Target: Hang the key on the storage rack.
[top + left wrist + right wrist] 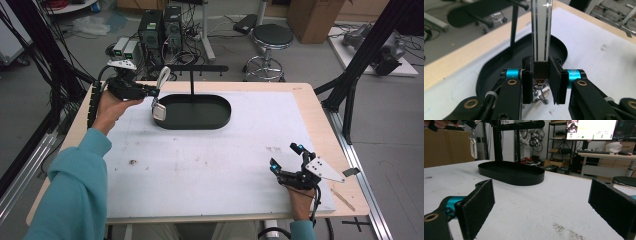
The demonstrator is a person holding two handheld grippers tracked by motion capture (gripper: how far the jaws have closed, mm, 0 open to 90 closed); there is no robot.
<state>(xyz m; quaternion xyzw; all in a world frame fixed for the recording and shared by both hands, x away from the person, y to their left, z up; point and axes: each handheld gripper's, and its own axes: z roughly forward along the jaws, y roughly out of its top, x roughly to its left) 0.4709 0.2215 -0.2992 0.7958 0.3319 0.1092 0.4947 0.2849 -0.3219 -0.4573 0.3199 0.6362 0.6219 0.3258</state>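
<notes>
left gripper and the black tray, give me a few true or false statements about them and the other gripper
1. The left gripper is shut on a white strap. True.
2. The strap lies flat inside the black oval tray. False: it is held up in the air at the tray's left end.
3. The right gripper holds a keychain. False: its fingers stand wide open with nothing between them.
4. A black T-shaped stand rises from the tray. True.
5. The right gripper is near the table's front right corner. True.
</notes>
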